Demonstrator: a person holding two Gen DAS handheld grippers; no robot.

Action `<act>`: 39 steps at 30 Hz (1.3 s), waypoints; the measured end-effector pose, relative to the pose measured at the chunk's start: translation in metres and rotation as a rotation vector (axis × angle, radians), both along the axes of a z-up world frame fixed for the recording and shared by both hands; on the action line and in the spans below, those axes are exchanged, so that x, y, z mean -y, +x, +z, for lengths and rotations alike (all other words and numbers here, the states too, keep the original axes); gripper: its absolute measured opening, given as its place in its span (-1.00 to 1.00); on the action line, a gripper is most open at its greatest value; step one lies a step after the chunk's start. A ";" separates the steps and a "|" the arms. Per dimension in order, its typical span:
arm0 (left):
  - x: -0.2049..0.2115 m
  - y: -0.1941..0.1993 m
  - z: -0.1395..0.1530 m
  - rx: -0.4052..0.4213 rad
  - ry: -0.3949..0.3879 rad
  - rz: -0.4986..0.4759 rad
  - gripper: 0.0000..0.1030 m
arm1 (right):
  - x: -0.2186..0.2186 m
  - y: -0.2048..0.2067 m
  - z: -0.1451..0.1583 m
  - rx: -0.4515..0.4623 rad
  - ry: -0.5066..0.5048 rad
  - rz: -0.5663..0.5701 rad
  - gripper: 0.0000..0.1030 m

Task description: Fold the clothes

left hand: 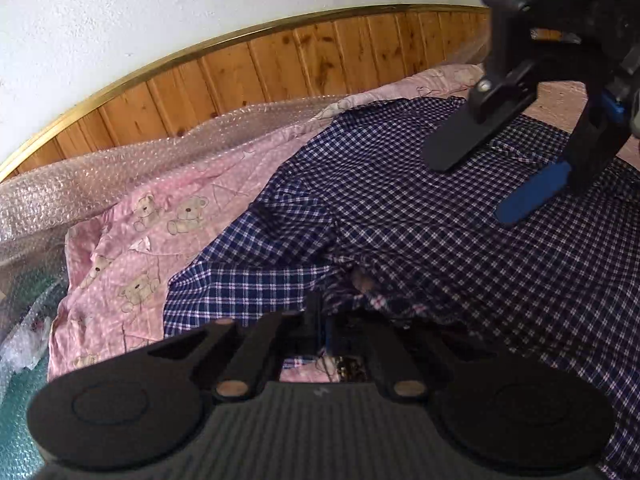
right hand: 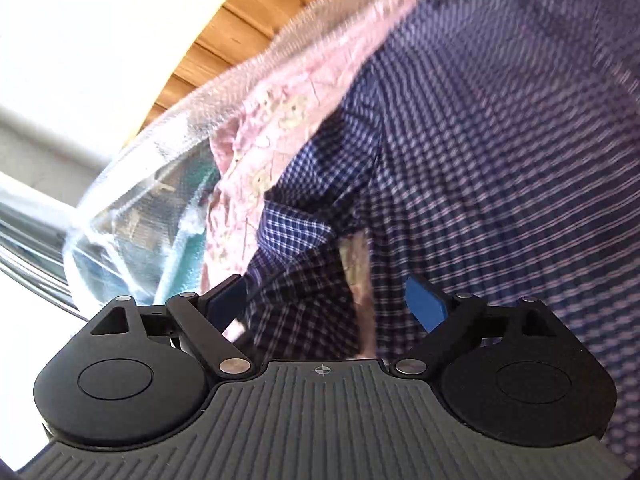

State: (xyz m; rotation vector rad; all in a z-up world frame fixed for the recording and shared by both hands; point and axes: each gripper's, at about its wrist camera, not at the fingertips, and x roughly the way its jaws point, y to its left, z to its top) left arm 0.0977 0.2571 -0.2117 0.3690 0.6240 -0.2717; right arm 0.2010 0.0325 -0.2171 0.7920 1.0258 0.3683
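Now left tool (left hand: 320, 320) clamped on checked shirt (left hand: 440, 248), right tool (right hand: 326, 304) wide, empty.

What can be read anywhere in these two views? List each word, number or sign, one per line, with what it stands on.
"DAS", white raised letters seen upside down, on the black body of the right gripper at the top right of the left wrist view.
A small crosshair mark, not a word, on the ribbed grey plate of that gripper in the right wrist view.
Nothing readable on the checked shirt or the pink sheet.
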 end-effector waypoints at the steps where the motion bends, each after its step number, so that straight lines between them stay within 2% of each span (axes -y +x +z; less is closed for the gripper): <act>1: -0.005 -0.002 0.004 0.014 -0.018 0.026 -0.95 | 0.000 0.002 -0.009 -0.020 0.042 -0.030 0.73; 2: -0.015 -0.004 0.012 0.019 -0.067 0.059 -0.95 | 0.000 0.000 -0.016 -0.030 0.100 -0.057 0.75; 5: -0.059 0.000 0.040 -0.024 -0.393 0.182 -0.95 | -0.002 -0.008 -0.034 -0.061 0.276 -0.103 0.86; 7: -0.077 -0.001 0.052 -0.038 -0.515 0.214 -0.94 | -0.007 -0.009 -0.044 -0.079 0.392 -0.134 0.90; 9: -0.081 0.000 0.058 -0.036 -0.506 0.212 -0.94 | -0.013 -0.009 -0.051 -0.088 0.503 -0.161 0.93; 12: -0.084 0.007 0.059 -0.043 -0.498 0.215 -0.94 | -0.029 -0.002 -0.049 -0.074 0.558 -0.151 0.95; 15: -0.085 0.007 0.061 -0.038 -0.481 0.215 -0.94 | -0.047 0.004 -0.053 -0.101 0.578 -0.128 0.95; 18: -0.085 0.007 0.062 -0.033 -0.466 0.214 -0.94 | -0.060 0.006 -0.061 -0.126 0.539 -0.124 0.90; 19: -0.084 0.007 0.061 -0.033 -0.438 0.219 -0.94 | -0.060 0.005 -0.062 -0.121 0.550 -0.117 0.82; 20: -0.082 0.008 0.059 -0.035 -0.404 0.225 -0.94 | -0.059 0.003 -0.061 -0.109 0.563 -0.107 0.44; 21: -0.082 0.010 0.056 -0.041 -0.391 0.219 -0.94 | -0.059 0.001 -0.061 -0.096 0.576 -0.097 -0.09; 22: -0.083 0.010 0.054 -0.049 -0.393 0.207 -0.93 | -0.059 0.000 -0.058 -0.084 0.568 -0.081 -0.30; 23: -0.082 0.009 0.052 -0.056 -0.387 0.199 -0.90 | -0.057 0.000 -0.052 -0.067 0.535 -0.061 -0.69; 25: -0.079 0.005 0.048 -0.061 -0.370 0.194 -0.78 | -0.051 0.006 -0.034 -0.014 0.419 -0.026 -0.89; 27: -0.079 -0.002 0.046 -0.061 -0.376 0.206 -0.45 | -0.045 0.015 -0.012 0.040 0.307 -0.004 -0.96; 30: -0.076 -0.018 0.043 -0.077 -0.417 0.269 -0.23 | -0.032 0.033 0.034 0.148 0.156 0.031 -0.98; 34: -0.051 -0.044 0.029 -0.206 -0.517 0.298 -0.15 | 0.001 0.053 0.108 0.325 0.006 0.069 -0.99; 36: -0.028 -0.056 0.014 -0.301 -0.550 0.300 -0.15 | 0.035 0.065 0.137 0.389 -0.075 0.052 -0.99; 39: 0.003 -0.075 -0.008 -0.391 -0.503 0.368 -0.17 | 0.096 0.084 0.167 0.438 -0.174 0.000 -0.99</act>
